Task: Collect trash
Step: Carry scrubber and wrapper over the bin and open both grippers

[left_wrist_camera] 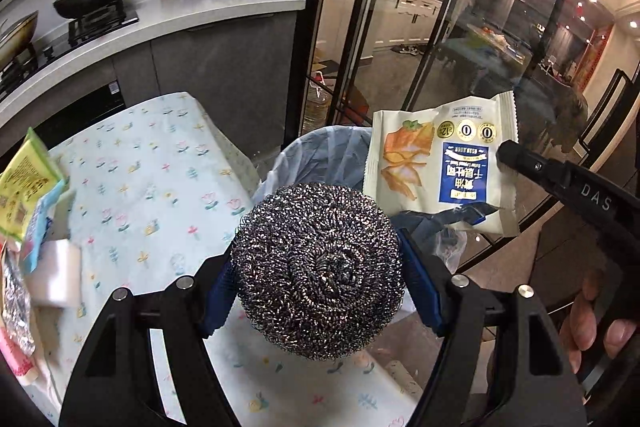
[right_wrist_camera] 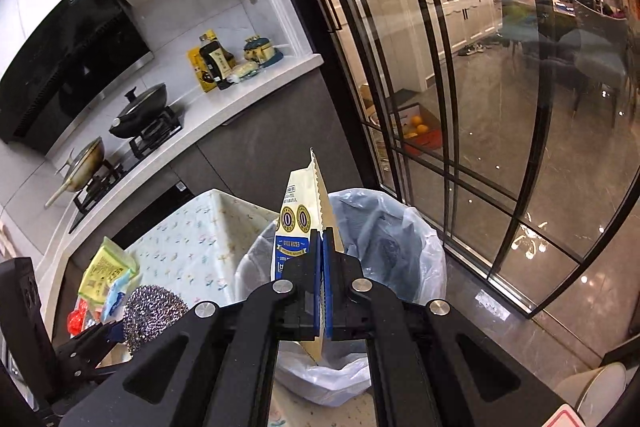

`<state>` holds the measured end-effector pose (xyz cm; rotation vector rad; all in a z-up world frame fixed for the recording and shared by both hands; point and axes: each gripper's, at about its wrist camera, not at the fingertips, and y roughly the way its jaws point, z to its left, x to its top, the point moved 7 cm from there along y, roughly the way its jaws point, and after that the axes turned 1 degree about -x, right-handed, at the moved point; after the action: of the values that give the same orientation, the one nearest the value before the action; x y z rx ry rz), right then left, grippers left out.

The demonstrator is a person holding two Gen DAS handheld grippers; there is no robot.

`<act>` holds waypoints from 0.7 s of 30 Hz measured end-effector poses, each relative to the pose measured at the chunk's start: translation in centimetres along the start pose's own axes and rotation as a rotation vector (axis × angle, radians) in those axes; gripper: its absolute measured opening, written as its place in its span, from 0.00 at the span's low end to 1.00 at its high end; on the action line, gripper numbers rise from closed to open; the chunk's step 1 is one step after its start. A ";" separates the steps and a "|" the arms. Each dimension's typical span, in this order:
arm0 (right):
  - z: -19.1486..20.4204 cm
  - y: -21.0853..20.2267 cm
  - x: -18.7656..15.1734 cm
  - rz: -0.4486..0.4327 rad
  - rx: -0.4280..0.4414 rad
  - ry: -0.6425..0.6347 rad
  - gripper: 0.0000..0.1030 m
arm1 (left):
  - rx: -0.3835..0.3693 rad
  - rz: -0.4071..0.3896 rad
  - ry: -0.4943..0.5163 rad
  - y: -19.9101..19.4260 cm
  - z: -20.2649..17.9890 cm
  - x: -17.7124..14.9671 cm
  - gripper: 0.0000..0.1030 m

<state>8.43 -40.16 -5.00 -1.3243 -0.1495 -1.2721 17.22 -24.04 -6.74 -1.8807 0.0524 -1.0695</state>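
My left gripper (left_wrist_camera: 320, 283) is shut on a round steel wool scrubber (left_wrist_camera: 318, 269) and holds it above the table's edge, just short of the trash bin (left_wrist_camera: 320, 155). The scrubber also shows at the lower left of the right wrist view (right_wrist_camera: 154, 311). My right gripper (right_wrist_camera: 322, 263) is shut on a cream snack wrapper (right_wrist_camera: 300, 211) with blue and orange print, held upright over the bin (right_wrist_camera: 416, 247), which has a clear plastic liner. The wrapper (left_wrist_camera: 436, 163) hangs to the right of the scrubber in the left wrist view, with the right gripper's finger (left_wrist_camera: 520, 159) on it.
A table with a floral cloth (left_wrist_camera: 152, 179) lies left of the bin, with packets, a white sponge (left_wrist_camera: 58, 273) and foil at its left edge. A kitchen counter (left_wrist_camera: 180, 15) with pans and bottles runs behind. Glass sliding doors (right_wrist_camera: 460, 107) stand right of the bin.
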 end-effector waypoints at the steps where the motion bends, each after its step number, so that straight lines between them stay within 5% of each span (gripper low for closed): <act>1: -0.2 0.3 0.0 0.003 -0.005 0.003 0.02 | -0.003 0.000 0.004 0.4 -0.1 0.3 0.68; 13: -0.5 2.7 0.1 0.037 -0.029 0.014 0.02 | -0.053 0.018 0.018 3.5 -1.9 2.1 0.69; 21: 0.3 3.0 0.1 0.034 -0.031 0.006 0.21 | -0.040 -0.013 0.012 3.1 -1.9 2.8 0.83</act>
<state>10.83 -40.79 -6.65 -1.3442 -0.1024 -1.2538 18.80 -28.34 -6.85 -1.9129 0.0690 -1.0956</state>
